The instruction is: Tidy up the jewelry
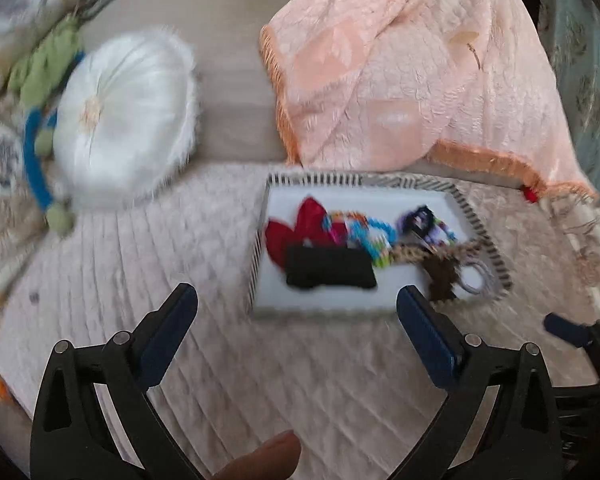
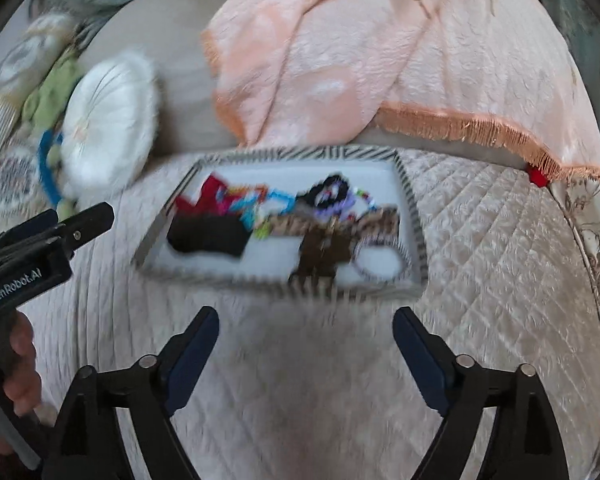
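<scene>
A white tray with a striped rim lies on the quilted bedspread. It holds a heap of jewelry and accessories: a red piece, a black pouch, colourful bead strands, a brown piece and a striped ring. My left gripper is open and empty, just in front of the tray. My right gripper is open and empty, in front of the tray's near edge. Both views are blurred.
A white round fluffy cushion and a green and blue toy lie to the left. A peach fringed blanket is draped behind the tray. The left gripper's body shows at the right view's left edge.
</scene>
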Motion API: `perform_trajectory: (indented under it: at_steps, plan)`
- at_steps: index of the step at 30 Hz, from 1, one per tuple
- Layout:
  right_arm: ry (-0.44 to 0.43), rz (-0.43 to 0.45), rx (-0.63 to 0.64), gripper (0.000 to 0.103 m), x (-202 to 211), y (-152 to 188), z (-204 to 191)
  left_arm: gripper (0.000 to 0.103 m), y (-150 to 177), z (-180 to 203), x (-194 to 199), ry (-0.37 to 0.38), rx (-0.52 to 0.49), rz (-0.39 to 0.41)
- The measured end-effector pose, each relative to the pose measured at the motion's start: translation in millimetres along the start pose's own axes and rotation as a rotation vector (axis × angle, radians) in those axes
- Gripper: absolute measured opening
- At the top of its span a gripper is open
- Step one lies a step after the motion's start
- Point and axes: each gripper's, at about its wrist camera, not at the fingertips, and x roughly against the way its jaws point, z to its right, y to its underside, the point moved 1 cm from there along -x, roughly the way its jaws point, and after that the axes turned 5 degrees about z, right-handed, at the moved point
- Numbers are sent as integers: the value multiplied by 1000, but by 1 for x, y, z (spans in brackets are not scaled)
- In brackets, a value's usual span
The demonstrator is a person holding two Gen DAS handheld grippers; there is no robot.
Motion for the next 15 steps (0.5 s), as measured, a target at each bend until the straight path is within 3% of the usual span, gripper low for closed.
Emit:
perform_trajectory:
  at_steps: [5, 9, 15]
  plan:
    - [30, 9, -19, 87, 13, 19, 8, 100, 10, -2, 4, 67, 50, -12]
    - [31, 8, -45, 87, 14, 21, 13, 100, 17, 21, -4, 32, -41, -45]
    - [41, 22, -28, 87, 15, 20, 12, 100, 25, 33, -17, 19, -82, -89]
